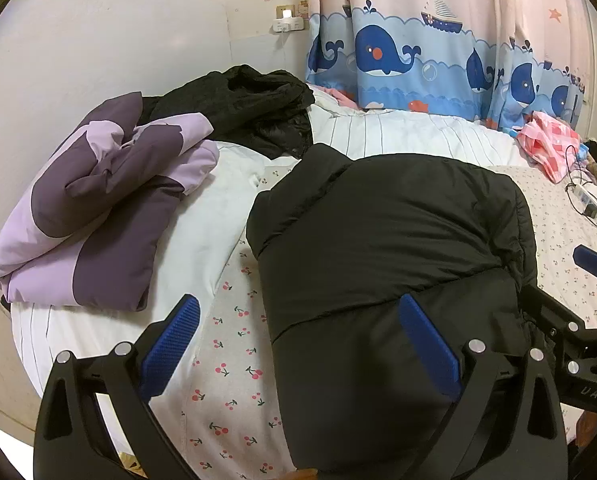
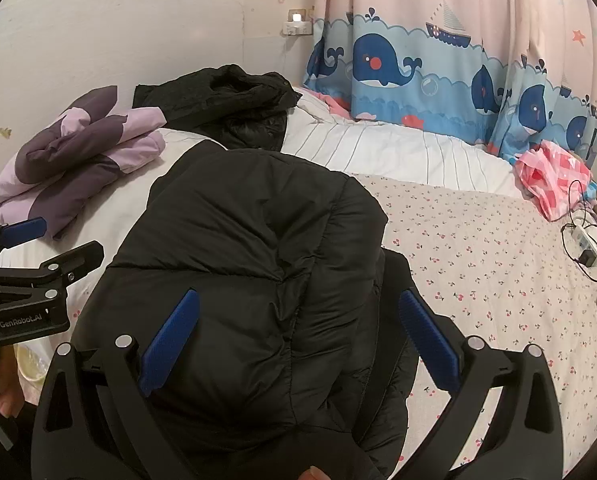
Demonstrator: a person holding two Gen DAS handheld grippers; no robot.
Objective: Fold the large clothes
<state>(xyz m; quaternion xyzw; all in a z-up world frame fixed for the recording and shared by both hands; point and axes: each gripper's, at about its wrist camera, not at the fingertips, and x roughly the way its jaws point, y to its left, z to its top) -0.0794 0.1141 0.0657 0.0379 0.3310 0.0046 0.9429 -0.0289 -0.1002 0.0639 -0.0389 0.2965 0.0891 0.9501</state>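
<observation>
A black puffer jacket [image 1: 394,240] lies folded on the cherry-print bed sheet [image 1: 226,380]; it also shows in the right wrist view [image 2: 258,248]. My left gripper [image 1: 298,340] is open, its right finger over the jacket's near left part and its left finger over the sheet. My right gripper [image 2: 298,336] is open, hovering over the jacket's near right part with both blue pads wide apart. Neither holds anything. Each gripper shows at the edge of the other's view.
A folded purple and lilac jacket [image 1: 98,208] and a crumpled black garment [image 1: 250,108] lie on the white duvet [image 1: 398,132] at the back left. A pink cloth [image 1: 546,144] and a power strip with cables [image 2: 586,244] lie at the right. Whale curtains [image 2: 418,60] hang behind.
</observation>
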